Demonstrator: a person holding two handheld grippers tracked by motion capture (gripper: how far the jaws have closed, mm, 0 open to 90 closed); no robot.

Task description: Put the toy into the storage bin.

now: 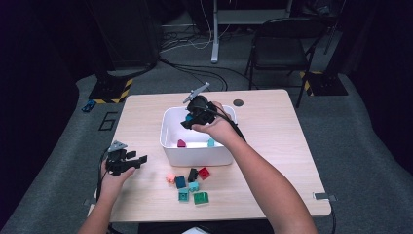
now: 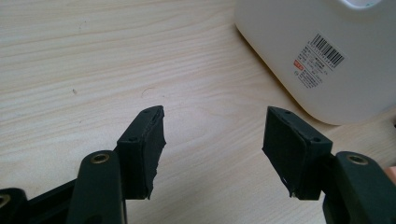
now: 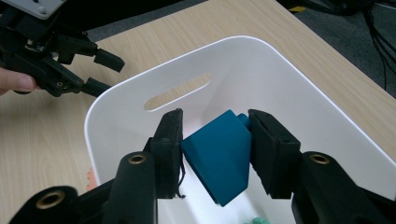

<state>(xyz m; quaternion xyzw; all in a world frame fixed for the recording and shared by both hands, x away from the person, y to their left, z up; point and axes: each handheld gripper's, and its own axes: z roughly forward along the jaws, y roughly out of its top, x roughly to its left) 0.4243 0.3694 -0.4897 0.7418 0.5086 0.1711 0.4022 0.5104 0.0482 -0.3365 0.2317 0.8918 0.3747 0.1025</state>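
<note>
My left gripper rests near the table's nine o'clock edge, jaws apart with nothing but bare wood between them. In the left gripper view the white bin stands at two o'clock from the jaws, and its side carries a sticker with a barcode, a small red mark and lines of print too fine for me to read.

Moving right, the loose bricks lie in a cluster at six o'clock of the bin: pink, dark teal, black, red, light teal and two green ones. Two more, a dark red one and a teal one, lie on the bin's floor.

Further right, my right gripper hangs over the bin's open top, clamped on a teal blue sloped brick; the pads press its two sides and it sits tilted between them, above the bin's inside. I judge the step in hand to be the drop: the brick is carried over and not yet let go. The next move calls for spreading the jaws so it falls clear inside the walls, then swinging back toward six o'clock for another brick
</note>
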